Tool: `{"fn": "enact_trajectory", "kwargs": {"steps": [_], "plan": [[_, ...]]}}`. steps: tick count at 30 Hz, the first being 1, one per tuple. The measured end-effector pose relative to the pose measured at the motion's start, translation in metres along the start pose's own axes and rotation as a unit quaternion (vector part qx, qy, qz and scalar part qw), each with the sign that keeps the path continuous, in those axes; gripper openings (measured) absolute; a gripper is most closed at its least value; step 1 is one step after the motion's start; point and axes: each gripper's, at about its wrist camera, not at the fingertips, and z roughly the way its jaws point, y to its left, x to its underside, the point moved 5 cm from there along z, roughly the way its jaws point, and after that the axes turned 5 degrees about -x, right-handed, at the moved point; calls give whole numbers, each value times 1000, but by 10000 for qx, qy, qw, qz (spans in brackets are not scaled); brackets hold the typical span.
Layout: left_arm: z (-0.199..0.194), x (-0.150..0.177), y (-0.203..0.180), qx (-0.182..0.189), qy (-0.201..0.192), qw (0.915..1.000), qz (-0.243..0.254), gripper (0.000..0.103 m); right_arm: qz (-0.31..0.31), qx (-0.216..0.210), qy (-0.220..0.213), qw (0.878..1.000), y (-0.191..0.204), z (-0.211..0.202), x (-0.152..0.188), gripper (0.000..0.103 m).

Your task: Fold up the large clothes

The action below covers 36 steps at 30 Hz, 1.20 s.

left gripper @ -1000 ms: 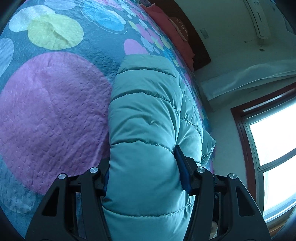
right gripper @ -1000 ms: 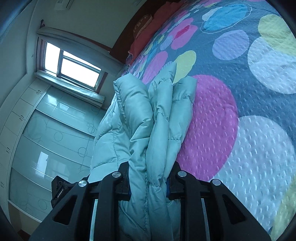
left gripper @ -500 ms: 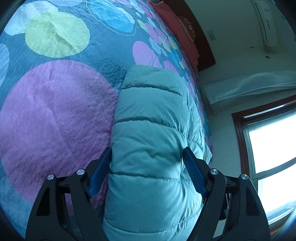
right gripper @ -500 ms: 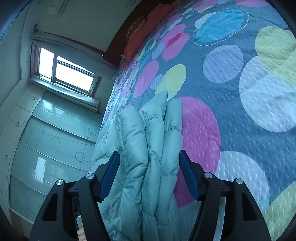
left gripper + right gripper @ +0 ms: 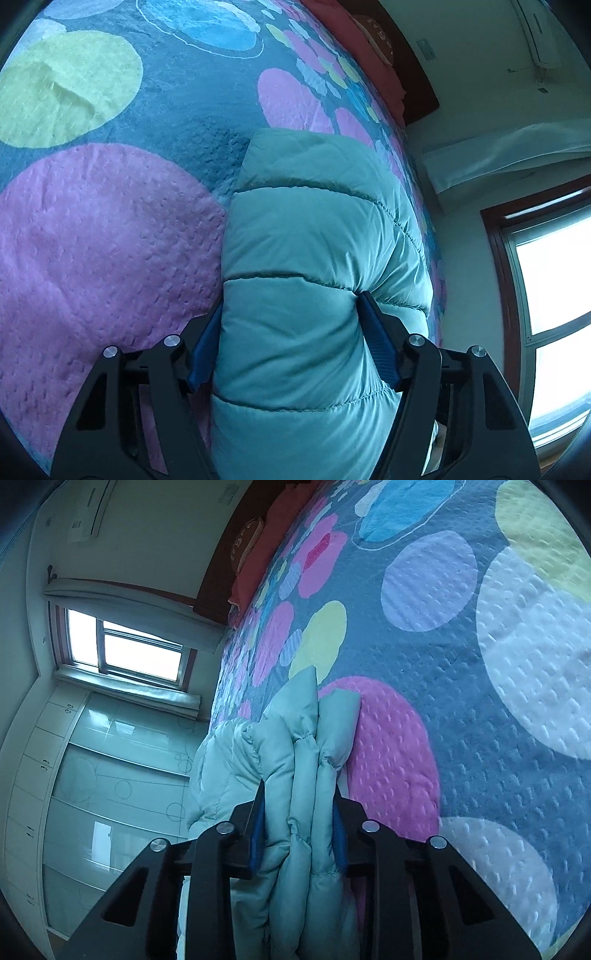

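Note:
A teal quilted puffer jacket (image 5: 314, 221) lies folded lengthwise on a bedspread (image 5: 110, 240) printed with big coloured circles. My left gripper (image 5: 290, 302) has a thick padded fold between its blue pads; the jaws are closing and the right pad dents the fabric. In the right wrist view the jacket (image 5: 295, 720) shows as several stacked layers on the bedspread (image 5: 480, 664). My right gripper (image 5: 298, 787) is closing on those layers, with both pads pressed against them.
Red pillows (image 5: 369, 37) lie at the headboard at the far end of the bed. A bright window (image 5: 554, 295) and a curtain stand beyond the bed's edge. A glossy pale wardrobe (image 5: 110, 775) lines the wall beside the window (image 5: 129, 646).
Both grippers let go of the jacket half a second ago, shifted back along it, and have closed on it again. The jacket's far end now sits lower in both views.

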Motion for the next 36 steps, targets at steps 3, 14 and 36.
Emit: {"fn": "enact_trajectory", "kwargs": {"steps": [3,14,36], "plan": [[1,-1,0,-46,10,10000,57,68,-2,20,-2,10000,-1,1,2,28],[-25,18,1,-217,-90,9996,143,75,-278,215,154,9993,18,-16,18,59],[-60,78,4,-430,-293,9973,509,75,-200,290,331,9988,17,-43,78,52]]}}
